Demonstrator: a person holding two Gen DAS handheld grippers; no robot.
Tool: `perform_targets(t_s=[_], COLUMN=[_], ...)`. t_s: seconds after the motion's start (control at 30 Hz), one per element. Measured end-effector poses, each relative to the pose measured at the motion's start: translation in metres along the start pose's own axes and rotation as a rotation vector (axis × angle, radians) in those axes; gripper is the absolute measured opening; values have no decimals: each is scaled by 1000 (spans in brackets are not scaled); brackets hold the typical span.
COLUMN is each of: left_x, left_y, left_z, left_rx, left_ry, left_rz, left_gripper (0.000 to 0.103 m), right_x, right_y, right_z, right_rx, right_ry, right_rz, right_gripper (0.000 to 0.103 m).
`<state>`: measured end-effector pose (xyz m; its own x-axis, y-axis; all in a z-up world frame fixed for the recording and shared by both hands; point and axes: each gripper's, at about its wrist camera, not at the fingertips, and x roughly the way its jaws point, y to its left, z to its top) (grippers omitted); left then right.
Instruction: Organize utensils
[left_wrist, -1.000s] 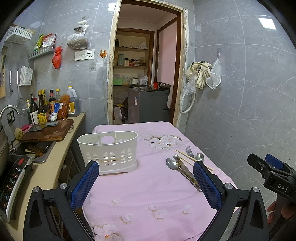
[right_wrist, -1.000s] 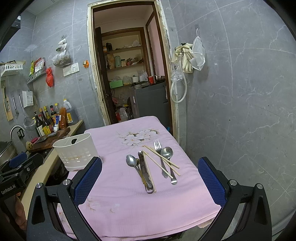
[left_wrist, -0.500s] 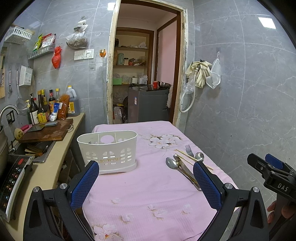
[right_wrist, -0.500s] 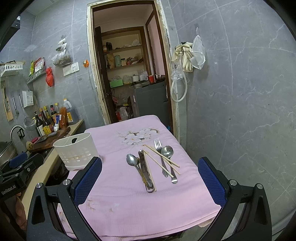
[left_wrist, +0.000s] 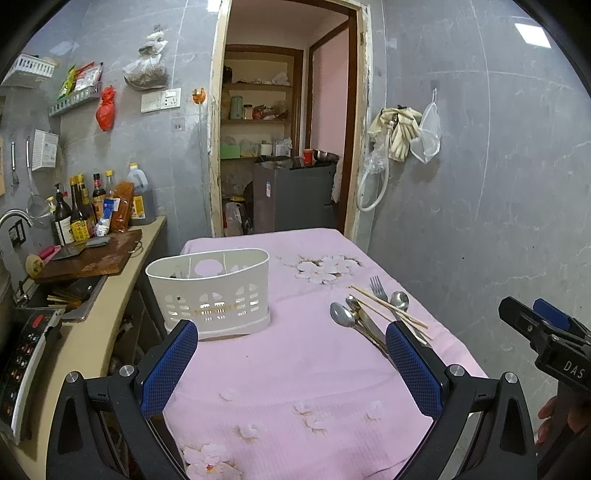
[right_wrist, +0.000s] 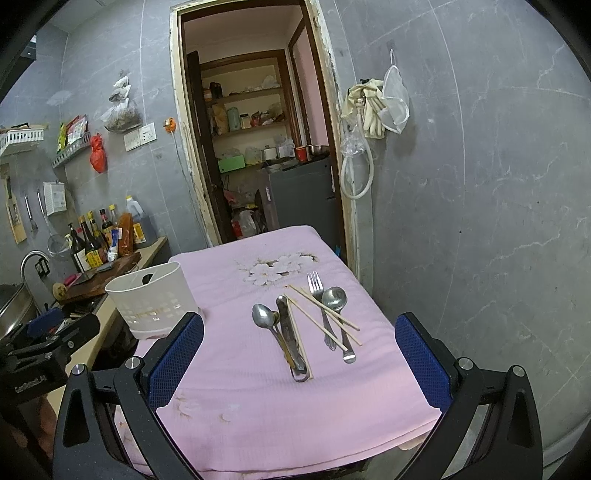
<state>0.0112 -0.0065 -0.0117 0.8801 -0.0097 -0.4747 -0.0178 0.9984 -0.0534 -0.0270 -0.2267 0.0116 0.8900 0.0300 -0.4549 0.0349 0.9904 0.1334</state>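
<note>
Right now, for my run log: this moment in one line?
left gripper open | right gripper open | utensils loose on table | caddy unfilled

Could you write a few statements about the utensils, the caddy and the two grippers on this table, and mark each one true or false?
1. The white caddy stands upright on the pink tablecloth. True.
2. The right gripper is shut on a spoon. False: its jaws are wide open and hold nothing.
3. The chopsticks lie across the fork. True.
4. The utensils lie to the left of the caddy. False: they lie to its right, in both views.
5. The left gripper is open and empty. True.
6. The fork stands in the caddy. False: it lies flat on the cloth beside a spoon.
</note>
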Motion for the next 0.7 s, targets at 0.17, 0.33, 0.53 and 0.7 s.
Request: perform_targets(t_s=[0.17,0.33,0.53,0.7], left_x=[21,55,116,183], left_y=[-9,-22,-47,-63], left_z=[8,18,31,27], left_rx=[19,26,3,-46], left_ry=[39,63,101,188], left_rz=[-2,-13,-25,-31], left_gripper=[102,102,102,102], right_x=[13,39,105,185], right_y=[-9,-31,-70,-95], right_z=[8,23,44,45], right_rx=[-17,-49,-35,-42], right_ry=[27,36,73,174], right_rz=[7,19,81,190], right_gripper=[102,102,102,102])
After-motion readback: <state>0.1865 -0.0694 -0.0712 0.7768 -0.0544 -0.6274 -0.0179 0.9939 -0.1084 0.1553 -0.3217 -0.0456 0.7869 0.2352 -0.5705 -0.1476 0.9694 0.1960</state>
